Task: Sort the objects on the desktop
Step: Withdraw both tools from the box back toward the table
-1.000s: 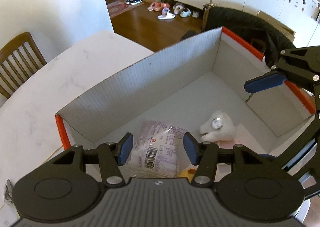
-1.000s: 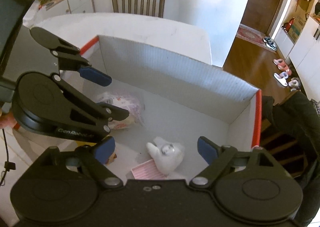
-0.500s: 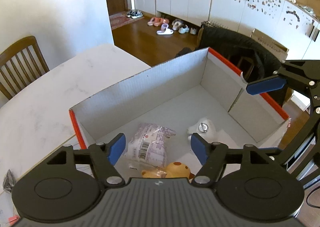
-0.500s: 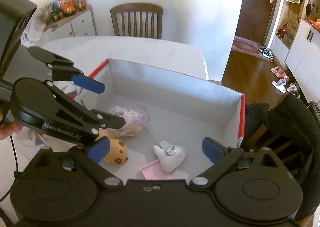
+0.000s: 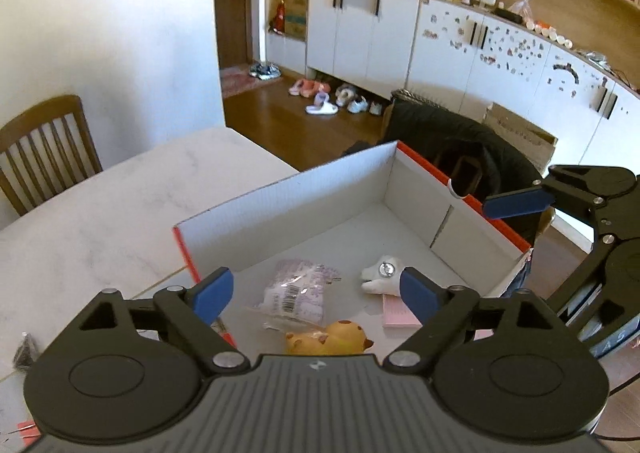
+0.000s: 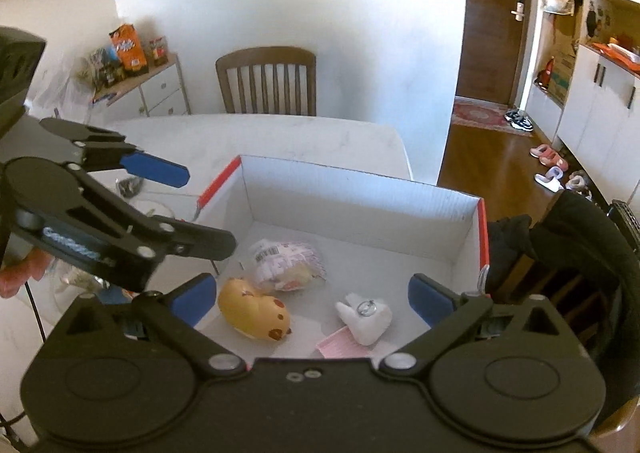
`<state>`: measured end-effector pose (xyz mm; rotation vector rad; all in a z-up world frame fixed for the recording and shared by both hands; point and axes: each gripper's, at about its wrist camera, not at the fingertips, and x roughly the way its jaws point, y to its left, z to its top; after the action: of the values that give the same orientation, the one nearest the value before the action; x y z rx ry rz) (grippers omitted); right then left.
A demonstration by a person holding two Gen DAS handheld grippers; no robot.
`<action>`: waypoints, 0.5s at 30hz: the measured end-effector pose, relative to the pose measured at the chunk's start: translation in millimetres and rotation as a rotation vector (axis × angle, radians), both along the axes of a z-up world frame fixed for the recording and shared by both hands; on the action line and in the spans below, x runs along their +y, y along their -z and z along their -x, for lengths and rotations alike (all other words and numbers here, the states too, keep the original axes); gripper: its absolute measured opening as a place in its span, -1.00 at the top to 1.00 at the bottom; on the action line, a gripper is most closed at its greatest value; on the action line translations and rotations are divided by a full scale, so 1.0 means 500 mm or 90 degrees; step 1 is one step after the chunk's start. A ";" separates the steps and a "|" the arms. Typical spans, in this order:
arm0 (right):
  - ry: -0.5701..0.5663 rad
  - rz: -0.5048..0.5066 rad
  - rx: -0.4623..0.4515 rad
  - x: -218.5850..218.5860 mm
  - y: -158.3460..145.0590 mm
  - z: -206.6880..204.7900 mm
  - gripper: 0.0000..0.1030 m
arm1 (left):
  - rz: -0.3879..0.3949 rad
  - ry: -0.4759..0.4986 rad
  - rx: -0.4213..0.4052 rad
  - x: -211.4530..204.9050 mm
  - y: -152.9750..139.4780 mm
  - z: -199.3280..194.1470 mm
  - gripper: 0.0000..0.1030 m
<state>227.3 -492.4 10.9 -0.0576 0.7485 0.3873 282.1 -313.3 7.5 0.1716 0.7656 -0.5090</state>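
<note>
White marble-look table (image 5: 120,221) bore our cardboard box (image 6: 360,189), perhaps a shoebox; left gripper (image 5: 316,293) was opening, right gripper (image 6: 312,299) gaped, both empty.

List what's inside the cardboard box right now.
Inside the box: a wrapped snack packet, a yellow plush toy, a white tooth-shaped plush and a pink pad. The near edge is hidden behind the gripper body.

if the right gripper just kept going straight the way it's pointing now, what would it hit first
Probably the white plush toy on the floor of the cardboard box, or the pink pad under it. The right gripper is open and empty, angled down into the box; depth is hard to judge.
</note>
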 end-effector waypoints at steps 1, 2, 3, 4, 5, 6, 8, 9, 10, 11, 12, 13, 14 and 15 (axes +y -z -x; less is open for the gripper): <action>0.005 -0.004 -0.003 0.003 -0.002 0.004 -0.99 | 0.002 -0.001 -0.005 0.009 -0.005 0.006 -0.76; 0.010 -0.008 -0.007 0.006 -0.004 0.009 -0.99 | 0.005 -0.004 -0.010 0.018 -0.008 0.011 -0.76; 0.014 -0.011 -0.009 0.011 -0.006 0.014 -0.99 | 0.007 -0.006 -0.012 0.029 -0.011 0.016 -0.76; 0.019 -0.013 -0.012 0.017 -0.008 0.019 -0.99 | 0.010 -0.008 -0.015 0.040 -0.013 0.021 -0.76; 0.024 -0.014 -0.015 0.024 -0.010 0.023 -0.99 | 0.013 -0.010 -0.019 0.050 -0.015 0.027 -0.76; 0.027 -0.015 -0.018 0.032 -0.011 0.028 -0.99 | 0.012 -0.015 -0.023 0.062 -0.017 0.034 -0.76; 0.031 -0.017 -0.022 0.051 -0.013 0.035 -0.99 | 0.015 -0.021 -0.030 0.085 -0.025 0.051 -0.76; 0.033 -0.018 -0.024 0.061 -0.014 0.039 -0.99 | 0.017 -0.023 -0.031 0.098 -0.027 0.059 -0.76; 0.034 -0.018 -0.025 0.071 -0.015 0.043 -0.99 | 0.018 -0.026 -0.031 0.110 -0.028 0.067 -0.76; 0.035 -0.019 -0.026 0.081 -0.015 0.046 -0.99 | 0.022 -0.029 -0.032 0.121 -0.029 0.075 -0.76; 0.036 -0.019 -0.027 0.092 -0.016 0.049 -0.99 | 0.025 -0.033 -0.032 0.134 -0.031 0.082 -0.76; 0.038 -0.020 -0.028 0.101 -0.017 0.052 -0.99 | 0.027 -0.036 -0.032 0.146 -0.033 0.088 -0.76; 0.039 -0.021 -0.029 0.111 -0.018 0.054 -0.99 | 0.029 -0.036 -0.032 0.157 -0.035 0.094 -0.76; 0.041 -0.022 -0.031 0.123 -0.019 0.058 -0.99 | 0.031 -0.038 -0.033 0.170 -0.035 0.101 -0.76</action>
<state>198.1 -431.2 20.2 -0.0104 0.6929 0.3362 231.8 -228.4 25.2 0.1168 0.7045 -0.4648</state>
